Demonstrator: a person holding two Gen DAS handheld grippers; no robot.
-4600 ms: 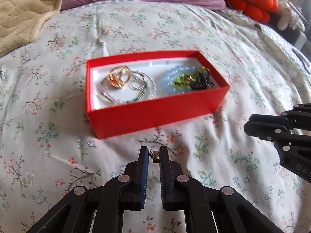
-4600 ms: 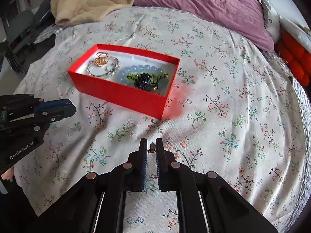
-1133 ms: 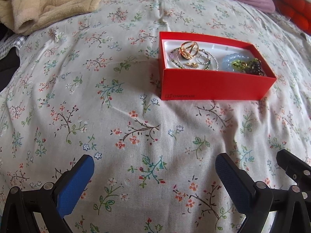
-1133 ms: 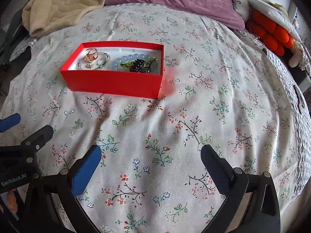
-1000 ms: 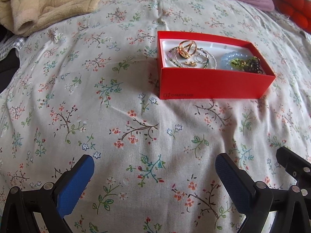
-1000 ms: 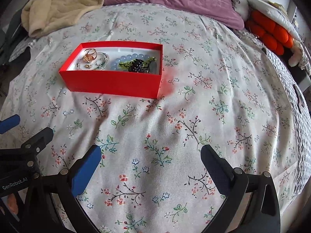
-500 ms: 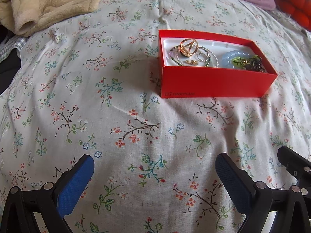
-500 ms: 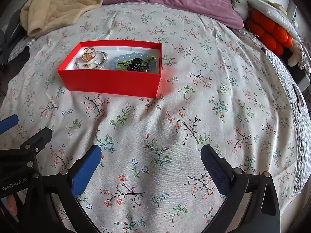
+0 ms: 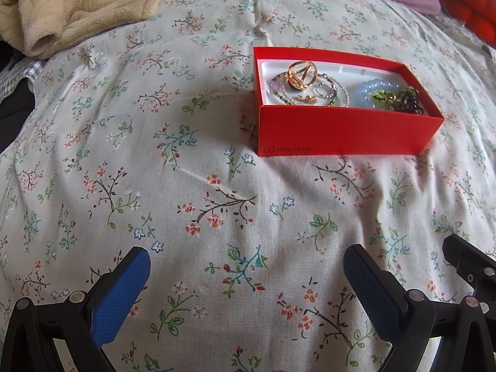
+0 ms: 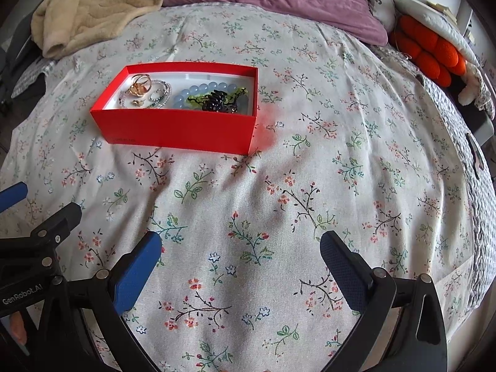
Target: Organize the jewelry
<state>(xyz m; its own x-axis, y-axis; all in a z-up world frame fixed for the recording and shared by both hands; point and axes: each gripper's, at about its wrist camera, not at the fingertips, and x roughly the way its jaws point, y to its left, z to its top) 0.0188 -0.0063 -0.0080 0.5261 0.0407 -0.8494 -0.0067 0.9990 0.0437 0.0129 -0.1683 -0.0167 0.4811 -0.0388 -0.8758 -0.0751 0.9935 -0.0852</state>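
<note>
My left hand-held gripper (image 9: 245,266) and right hand-held gripper (image 10: 240,248) both gape wide, holding nothing, low over the near part of the bed (image 10: 341,170). The red box (image 9: 347,133) of jewelry (image 9: 302,76) lies ahead toward the bed's middle, long axis crosswise: up-right of my left, up-left of my right, roughly equidistant.

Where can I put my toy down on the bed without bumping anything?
The flowery sheet is bare between the red box and both open tongs, left and right. It is also bare right of the box, toward the orange cushion. Inside the box is crowded with jewelry. The beige blanket fills the far left corner.
</note>
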